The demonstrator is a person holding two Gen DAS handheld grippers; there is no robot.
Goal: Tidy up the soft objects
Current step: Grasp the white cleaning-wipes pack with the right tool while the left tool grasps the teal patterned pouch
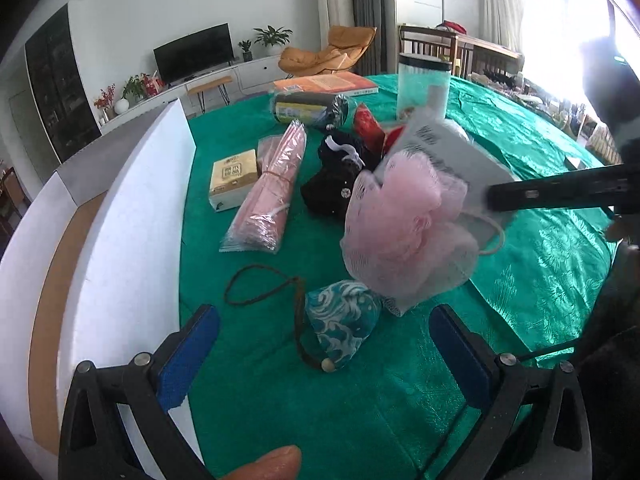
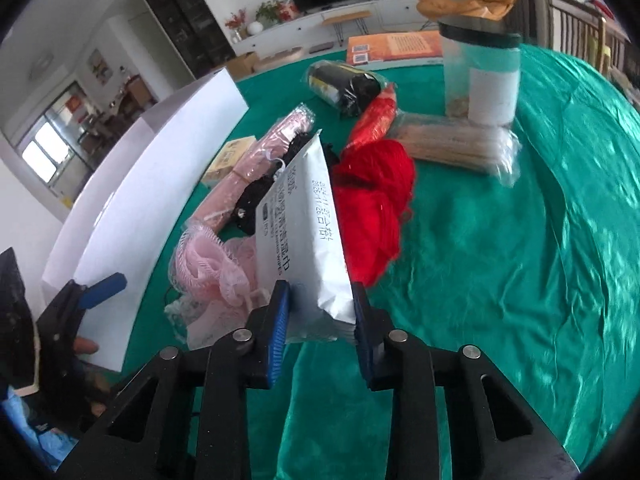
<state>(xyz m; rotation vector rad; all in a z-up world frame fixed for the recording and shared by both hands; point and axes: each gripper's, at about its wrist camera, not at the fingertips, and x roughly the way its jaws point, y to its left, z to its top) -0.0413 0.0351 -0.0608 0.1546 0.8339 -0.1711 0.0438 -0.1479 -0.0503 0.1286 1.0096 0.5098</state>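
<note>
My right gripper point(image 2: 320, 316) is shut on a white wet-wipes pack point(image 2: 308, 248) and holds it above the green tablecloth point(image 2: 500, 260). A pink mesh bath sponge point(image 1: 404, 232) hangs against the pack, lifted with it; it also shows in the right wrist view point(image 2: 212, 268). My left gripper point(image 1: 324, 344) is open and empty, low over the cloth, with a teal patterned pouch point(image 1: 344, 328) on a brown cord between its fingers. A white box point(image 1: 132, 216) stands at the left. Red yarn point(image 2: 376, 196), a black knitted item point(image 1: 336, 176) and a pink packaged roll point(image 1: 268, 192) lie further back.
A tissue pack point(image 1: 234, 178), a black wrapped bundle point(image 1: 312, 108), an orange book point(image 1: 328, 83) and a clear jar with a dark lid point(image 1: 422, 84) stand at the back. A packet of sticks point(image 2: 456, 144) lies by the jar.
</note>
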